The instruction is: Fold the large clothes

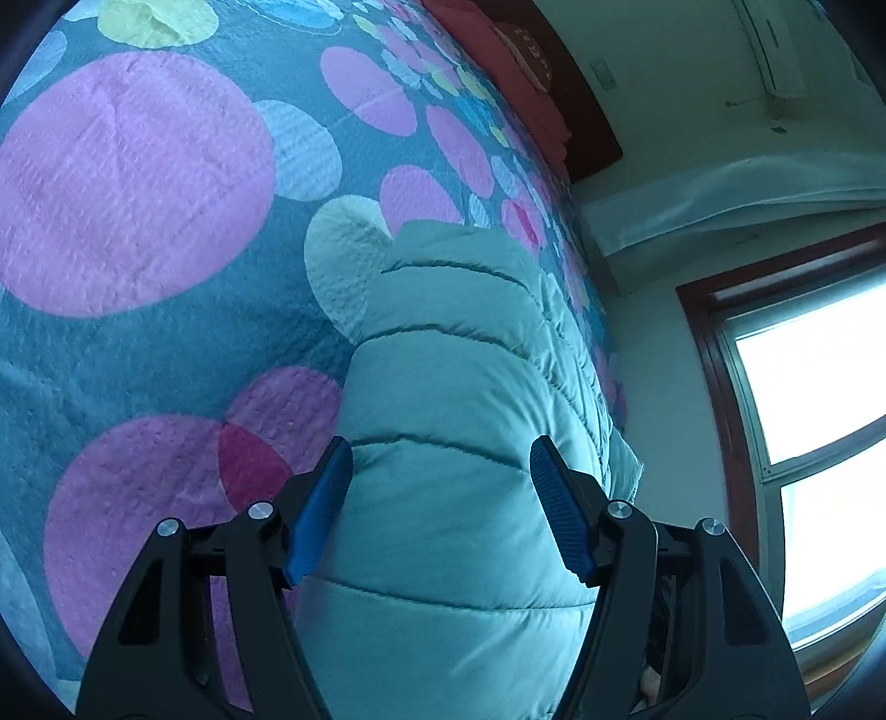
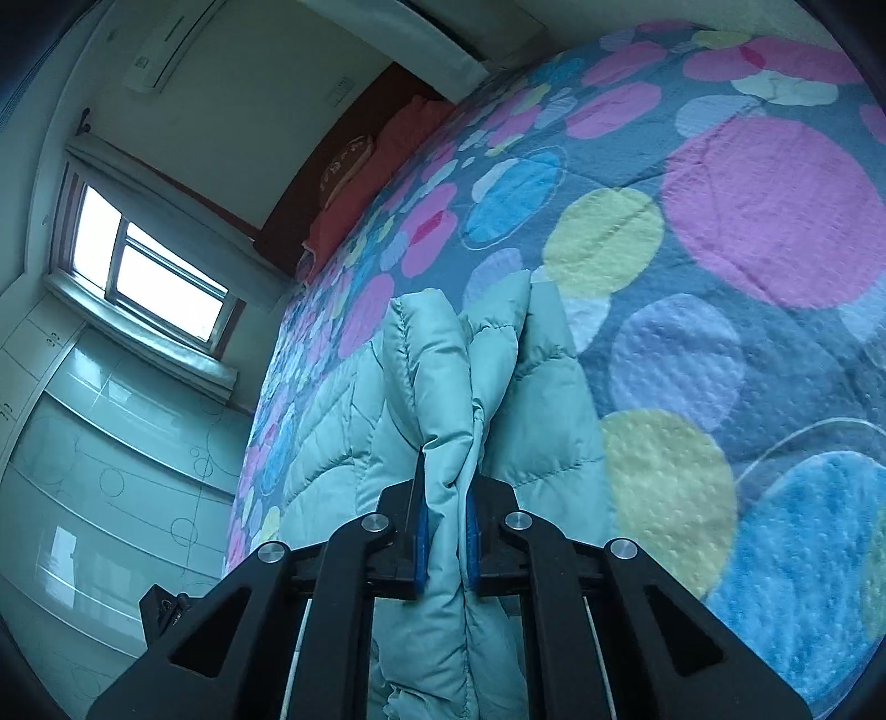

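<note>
A light teal quilted puffer jacket [image 1: 443, 387] lies on a bed with a dotted bedspread [image 1: 138, 183]. In the left wrist view my left gripper [image 1: 441, 476] is open, its blue pads [image 1: 321, 509] standing apart on either side of a padded part of the jacket. In the right wrist view my right gripper [image 2: 446, 515] is shut on a bunched fold of the jacket [image 2: 443, 399], which runs up between the pads and lies on the bedspread [image 2: 747, 221].
Red pillows [image 2: 376, 166] and a dark headboard [image 1: 587, 127] are at the bed's far end. A window [image 2: 149, 271] and pale glossy cabinets [image 2: 111, 443] stand past the bed's side. An air conditioner [image 2: 166, 44] hangs high on the wall.
</note>
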